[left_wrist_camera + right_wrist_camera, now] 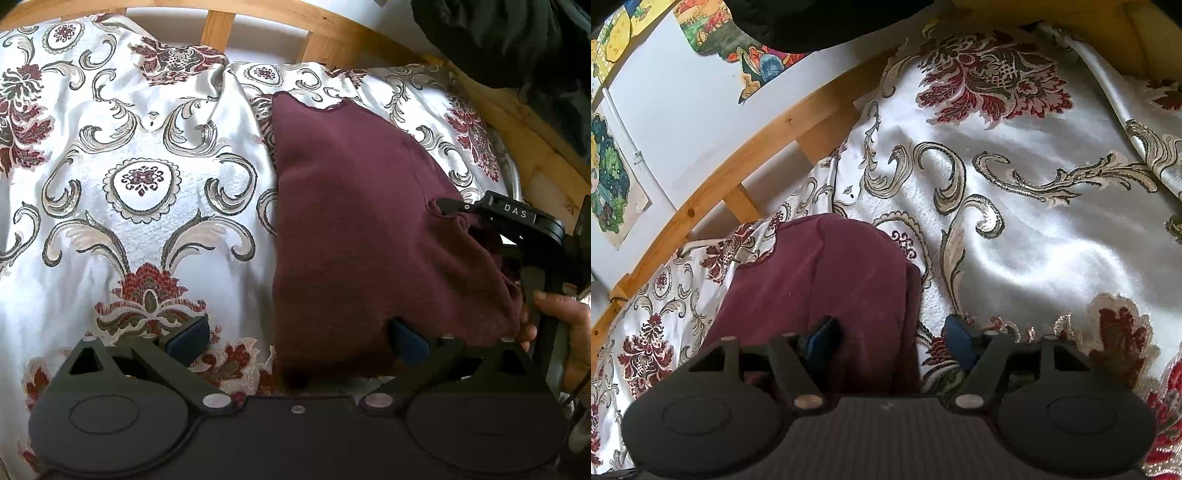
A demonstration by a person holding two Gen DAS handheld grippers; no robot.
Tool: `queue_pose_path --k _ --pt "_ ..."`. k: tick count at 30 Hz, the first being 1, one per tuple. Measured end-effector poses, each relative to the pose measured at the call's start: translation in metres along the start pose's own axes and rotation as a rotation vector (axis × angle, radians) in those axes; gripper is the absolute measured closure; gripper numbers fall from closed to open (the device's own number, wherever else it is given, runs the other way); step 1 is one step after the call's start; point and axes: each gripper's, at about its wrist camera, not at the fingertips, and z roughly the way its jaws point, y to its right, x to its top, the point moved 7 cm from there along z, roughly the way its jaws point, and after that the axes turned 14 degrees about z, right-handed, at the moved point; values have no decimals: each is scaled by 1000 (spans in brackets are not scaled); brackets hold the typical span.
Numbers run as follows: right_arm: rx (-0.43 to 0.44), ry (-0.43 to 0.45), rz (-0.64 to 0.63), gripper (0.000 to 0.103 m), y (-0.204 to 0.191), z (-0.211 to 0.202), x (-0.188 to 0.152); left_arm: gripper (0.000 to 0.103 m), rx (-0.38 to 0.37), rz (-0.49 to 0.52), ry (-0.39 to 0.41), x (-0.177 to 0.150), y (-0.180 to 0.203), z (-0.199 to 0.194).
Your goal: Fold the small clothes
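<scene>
A small maroon garment lies on a white bedspread with a floral pattern. My left gripper is open, its jaws wide apart around the garment's near left corner. The right finger touches the cloth; the left finger is over the bedspread. My right gripper is open across the garment's right edge: its left finger rests on the cloth, its right finger on the bedspread. The right gripper also shows in the left wrist view, at the garment's right side.
A wooden bed rail runs along the far side against a white wall with colourful pictures. A dark garment hangs at the upper right. A hand holds the right gripper's handle.
</scene>
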Motion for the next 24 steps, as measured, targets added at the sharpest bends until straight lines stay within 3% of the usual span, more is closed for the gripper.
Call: queue_pose_path --k 7,10,14,19,21,23,24 --pt "14 1 12 27 -1 0 -1 1 -2 -4 3 0 0 0" --pt "91 -5 69 15 -2 -2 1 0 -8 -12 3 0 0 0" --pt "125 -6 110 14 -2 -3 3 1 -24 -40 1 -1 -3 0" --pt "158 10 192 24 6 -7 7 1 -28 -51 2 -1 -3 0" --pt "168 34 247 33 12 -10 12 0 -29 -53 2 -1 -3 0" --pt "148 49 268 62 17 -10 15 0 -29 -54 2 -1 -3 0" --pt "140 51 262 69 18 -9 16 0 -29 -54 2 -1 -3 0"
